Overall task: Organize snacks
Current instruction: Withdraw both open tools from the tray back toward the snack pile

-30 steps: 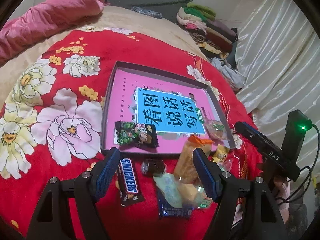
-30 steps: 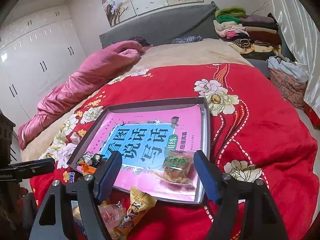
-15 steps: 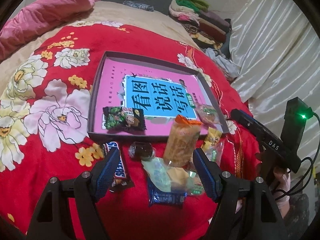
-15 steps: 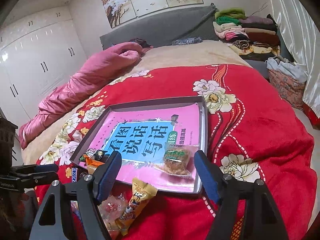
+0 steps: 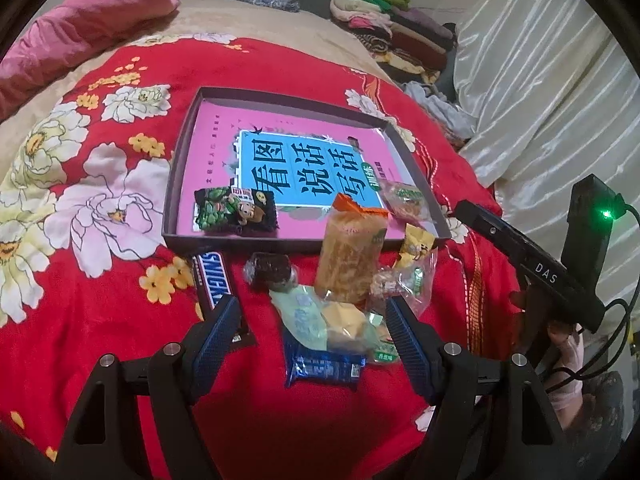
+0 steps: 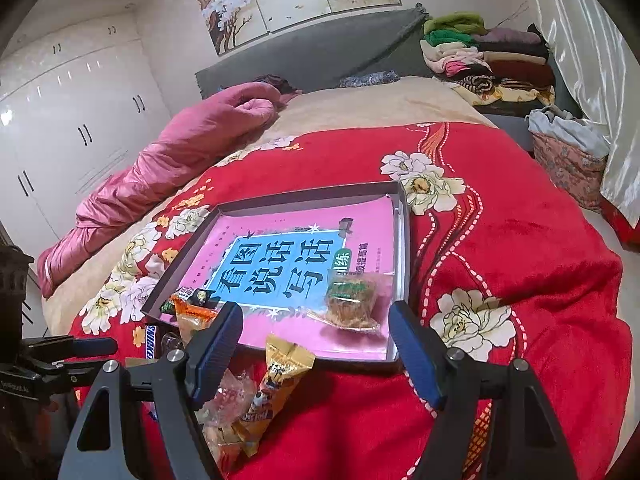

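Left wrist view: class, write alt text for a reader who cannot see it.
The open left tool hovers over loose snacks on a red floral blanket, including a Snickers bar and an orange packet. Behind them, a shallow tray holds two snacks.

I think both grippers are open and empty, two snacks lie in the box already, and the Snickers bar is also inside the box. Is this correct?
Not quite. The Snickers bar is not inside the box; it lies on the red blanket just outside the near wall, as the left wrist view shows. The rest holds: the left gripper and right gripper are open and empty, and two snacks lie in the box.
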`<act>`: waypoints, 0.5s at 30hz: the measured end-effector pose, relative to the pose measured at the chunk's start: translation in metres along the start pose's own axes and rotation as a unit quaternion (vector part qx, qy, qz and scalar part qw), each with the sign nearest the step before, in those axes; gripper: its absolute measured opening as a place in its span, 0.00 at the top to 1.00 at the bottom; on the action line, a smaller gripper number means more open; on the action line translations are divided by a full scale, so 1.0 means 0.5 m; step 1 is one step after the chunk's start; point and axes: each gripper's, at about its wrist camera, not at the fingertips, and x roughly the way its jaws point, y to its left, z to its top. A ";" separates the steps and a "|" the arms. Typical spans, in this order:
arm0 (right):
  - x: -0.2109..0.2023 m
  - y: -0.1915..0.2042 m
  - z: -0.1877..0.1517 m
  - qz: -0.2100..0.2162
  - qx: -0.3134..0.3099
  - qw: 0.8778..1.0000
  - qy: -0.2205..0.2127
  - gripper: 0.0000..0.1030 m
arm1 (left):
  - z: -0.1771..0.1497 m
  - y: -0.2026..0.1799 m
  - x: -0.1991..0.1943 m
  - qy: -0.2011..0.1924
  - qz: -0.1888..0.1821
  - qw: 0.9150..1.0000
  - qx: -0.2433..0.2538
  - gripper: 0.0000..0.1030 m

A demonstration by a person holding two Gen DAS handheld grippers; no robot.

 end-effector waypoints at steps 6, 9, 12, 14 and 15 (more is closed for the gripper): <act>-0.002 -0.005 -0.010 -0.001 0.011 1.000 0.007 0.27 | -0.015 -0.007 0.000 0.011 -0.008 1.000 -0.001 0.26; -0.006 -0.006 -0.015 0.000 0.017 1.000 0.009 0.27 | -0.020 -0.011 0.001 0.016 -0.009 1.000 0.002 0.26; -0.011 -0.005 -0.022 0.002 0.023 1.000 0.012 0.27 | -0.023 -0.011 0.001 0.019 -0.011 1.000 -0.001 0.26; -0.012 -0.002 -0.027 0.001 0.026 1.000 0.015 0.27 | -0.026 -0.010 0.003 0.023 -0.013 1.000 -0.005 0.26; -0.013 0.000 -0.030 -0.002 0.028 0.999 0.018 0.27 | -0.028 -0.011 0.005 0.026 -0.016 1.000 -0.006 0.26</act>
